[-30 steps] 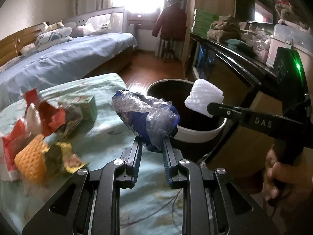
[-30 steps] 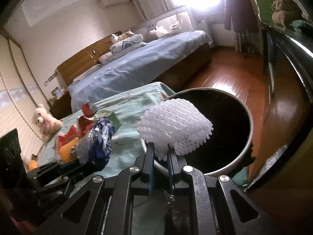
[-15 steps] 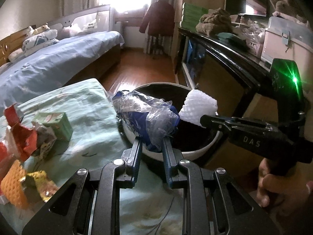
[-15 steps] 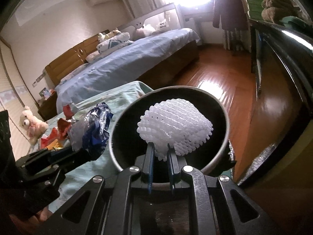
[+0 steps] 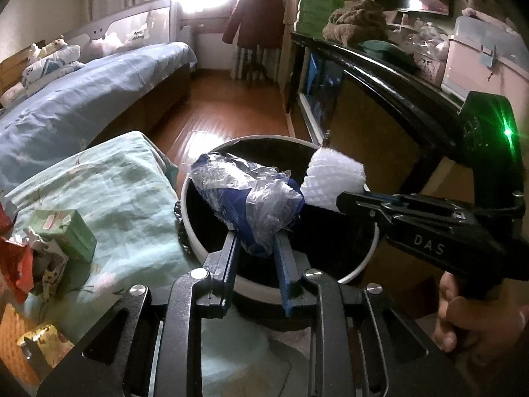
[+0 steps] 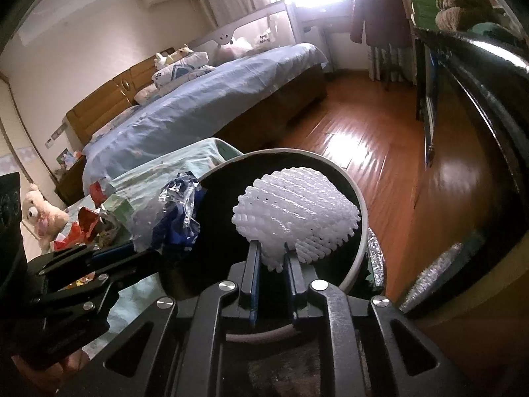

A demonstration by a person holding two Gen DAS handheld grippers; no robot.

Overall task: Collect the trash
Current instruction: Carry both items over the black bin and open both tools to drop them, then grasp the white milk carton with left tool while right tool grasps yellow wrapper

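Nearest in the left wrist view, the left gripper [image 5: 254, 244] has its blue-padded fingers [image 5: 230, 258] set narrow around the lower end of a crumpled blue and clear plastic wrapper [image 5: 248, 198]. The jaws are opening, and the wrapper sits between them, its bulk standing above the fingertips and over the mouth of the trash bin [image 5: 195, 241].

In the right wrist view, the right gripper [image 6: 271, 258] has its fingers [image 6: 254, 264] narrow about the bottom edge of a white foam net sleeve [image 6: 297, 211]. These jaws are opening too, with the foam between them. The sleeve hangs over the dark inside of the bin, nearer its far right rim, just beside the wrapper. A hand [image 5: 469, 317] grips the right gripper's handle at the lower right of the left view.

Left of the bin, a bench draped in pale green cloth [image 5: 115, 192] carries a small green carton [image 5: 66, 231], red wrappers [image 5: 13, 264] and a yellow packet [image 5: 43, 340]. Farther off stand a bed with blue bedding [image 6: 198, 109] and wooden floor [image 6: 363, 139].
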